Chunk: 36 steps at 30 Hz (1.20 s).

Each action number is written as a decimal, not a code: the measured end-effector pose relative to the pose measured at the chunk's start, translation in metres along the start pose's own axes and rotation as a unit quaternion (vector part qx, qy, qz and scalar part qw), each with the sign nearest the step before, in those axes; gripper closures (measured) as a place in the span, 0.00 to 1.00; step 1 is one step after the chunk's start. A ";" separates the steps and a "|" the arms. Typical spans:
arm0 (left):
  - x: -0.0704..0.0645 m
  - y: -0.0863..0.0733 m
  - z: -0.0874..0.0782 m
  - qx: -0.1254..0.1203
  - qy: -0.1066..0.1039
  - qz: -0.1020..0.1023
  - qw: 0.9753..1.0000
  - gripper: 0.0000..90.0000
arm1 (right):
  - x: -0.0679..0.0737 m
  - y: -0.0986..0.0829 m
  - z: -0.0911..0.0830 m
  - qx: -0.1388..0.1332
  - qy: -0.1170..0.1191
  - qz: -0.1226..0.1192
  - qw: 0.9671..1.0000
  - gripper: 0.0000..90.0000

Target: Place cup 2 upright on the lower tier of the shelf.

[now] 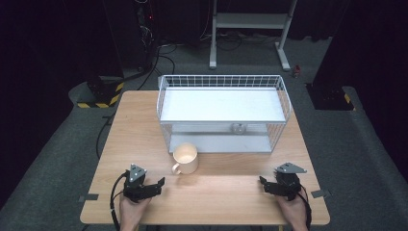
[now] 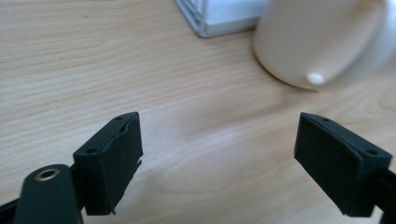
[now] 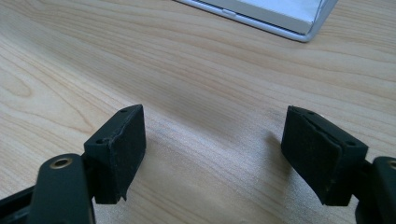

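Behind cup (image 1: 185,158), wire rack (image 1: 223,111); left claw (image 1: 160,182), right claw (image 1: 262,181) apart, empty.

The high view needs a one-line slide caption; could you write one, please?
Two open tools, left tool and right tool, rest on the table near a cream mug before a wire rack.

The mug (image 2: 317,39) is blurred and cut off at the top edge.

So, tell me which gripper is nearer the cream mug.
Left. The left gripper sits just down and left of the cream mug, jaws open. The right gripper rests far off toward the table's right edge, also open.
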State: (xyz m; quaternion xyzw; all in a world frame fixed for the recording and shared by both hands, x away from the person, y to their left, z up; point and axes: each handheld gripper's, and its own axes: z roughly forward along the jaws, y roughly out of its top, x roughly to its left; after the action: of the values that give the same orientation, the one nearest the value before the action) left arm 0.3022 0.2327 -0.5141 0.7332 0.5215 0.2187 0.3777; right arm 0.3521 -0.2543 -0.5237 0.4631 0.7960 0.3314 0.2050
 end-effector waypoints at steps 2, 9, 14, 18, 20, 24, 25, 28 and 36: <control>-0.006 -0.001 -0.002 -0.006 -0.009 0.005 1.000 0.16 | 0.000 0.000 0.000 0.000 0.000 0.000 1.000 0.25; -0.027 0.007 0.005 0.002 -0.021 0.046 0.999 0.12 | 0.000 0.000 0.000 0.000 0.000 0.001 1.000 0.25; -0.036 0.015 0.012 -0.001 -0.030 0.054 0.998 0.10 | 0.000 0.000 0.000 0.000 0.000 0.000 1.000 0.25; -0.042 0.023 0.022 0.008 -0.038 0.056 0.998 0.07 | 0.000 0.000 0.000 0.000 0.000 0.000 1.000 0.25; -0.045 0.027 0.026 0.007 -0.037 0.061 0.997 0.06 | 0.000 0.000 0.000 0.000 0.000 0.000 1.000 0.25; -0.051 0.034 0.033 0.007 -0.031 0.070 0.997 0.06 | 0.000 0.000 0.000 0.000 0.000 0.000 1.000 0.25; -0.052 0.035 0.034 0.008 -0.030 0.070 0.997 0.06 | 0.000 0.000 0.000 0.000 0.000 0.000 1.000 0.25; -0.054 0.041 0.040 0.013 -0.023 0.075 0.997 0.05 | 0.000 0.000 0.000 0.000 0.000 0.000 1.000 0.25; -0.057 0.052 0.050 0.009 -0.024 0.070 0.997 0.00 | 0.000 0.000 0.000 0.001 0.000 0.003 1.000 0.25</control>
State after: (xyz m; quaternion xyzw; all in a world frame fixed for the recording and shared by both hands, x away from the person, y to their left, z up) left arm 0.3481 0.1542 -0.5003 0.7761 0.4620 0.2224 0.3671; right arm 0.3518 -0.2540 -0.5236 0.4654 0.7952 0.3310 0.2037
